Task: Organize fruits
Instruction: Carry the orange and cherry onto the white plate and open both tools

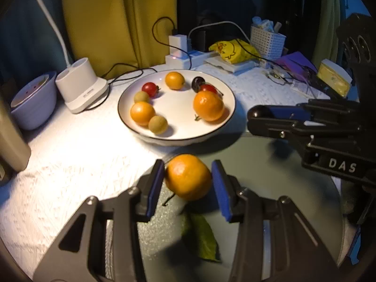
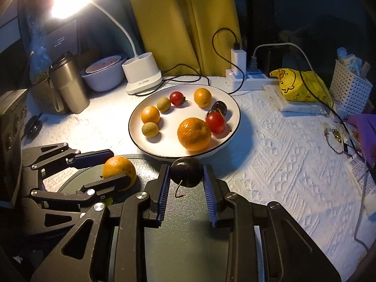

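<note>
My left fingers [image 1: 188, 183] are closed on a small orange [image 1: 188, 179]. One blue pad sits on each side of it, right at its fat middle. My right fingers [image 2: 186, 178] are closed on a dark round fruit [image 2: 186, 171] with a thin curly stem. It may be a dark cherry tomato or a plum; I cannot tell which. Both fruits are held over a dark round tray [image 2: 188, 239] just in front of the white plate [image 2: 232, 131].

The orange has thick skin, so I think it can take a firm squeeze. It is round and a bit smooth, so it could roll out if my pads slide off the middle. The dark fruit looks shiny and soft. I think it is light and could squish or pop, so I should hold it gently by its sides and leave the stem alone.

A green leaf [image 1: 202, 239] lies on the tray under my left fingers.

The plate sits on the counter [image 2: 293, 176], which has a bumpy white cloth. On the plate are more oranges, red cherry tomatoes, brown-green round fruits and one more dark fruit.

Behind the plate are a white desk lamp [image 2: 143, 75], a power strip [image 2: 246, 75] with cables and a yellow bag [image 2: 296, 84].
</note>
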### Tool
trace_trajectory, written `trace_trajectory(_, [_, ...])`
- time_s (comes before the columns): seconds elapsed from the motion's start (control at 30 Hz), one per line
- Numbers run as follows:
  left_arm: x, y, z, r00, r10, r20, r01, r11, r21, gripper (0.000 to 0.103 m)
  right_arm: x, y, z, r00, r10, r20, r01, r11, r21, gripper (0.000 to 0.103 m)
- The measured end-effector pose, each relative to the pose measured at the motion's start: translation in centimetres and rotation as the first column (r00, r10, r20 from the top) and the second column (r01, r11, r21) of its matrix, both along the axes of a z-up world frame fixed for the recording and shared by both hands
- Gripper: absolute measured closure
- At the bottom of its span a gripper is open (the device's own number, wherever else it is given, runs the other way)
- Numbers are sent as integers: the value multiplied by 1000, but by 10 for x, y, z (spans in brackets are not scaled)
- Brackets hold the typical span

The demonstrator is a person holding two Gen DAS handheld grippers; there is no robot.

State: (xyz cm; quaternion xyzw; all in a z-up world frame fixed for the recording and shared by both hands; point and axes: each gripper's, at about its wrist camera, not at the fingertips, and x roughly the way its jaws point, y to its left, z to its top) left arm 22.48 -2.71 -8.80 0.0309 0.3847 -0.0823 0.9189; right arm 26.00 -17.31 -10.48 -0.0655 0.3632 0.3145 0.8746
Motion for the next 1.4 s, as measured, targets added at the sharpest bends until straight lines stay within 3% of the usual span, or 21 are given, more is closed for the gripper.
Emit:
trace_trajectory(0.27, [-1,-1,1,1000,-26,11,25,1000,16,62,3,-8,3,1000,-17,6,17,1000,12,73])
trace_trajectory(0.73, [5,5,34,997,-29,74,33,998,-51,63,17,-6,12,1000,-15,22,14,1000,26,73])
trace_trajectory(1.4, [51,2,19,998,-44,46,48,995,-93,62,50,-4,17,999,-28,31,26,998,51,73])
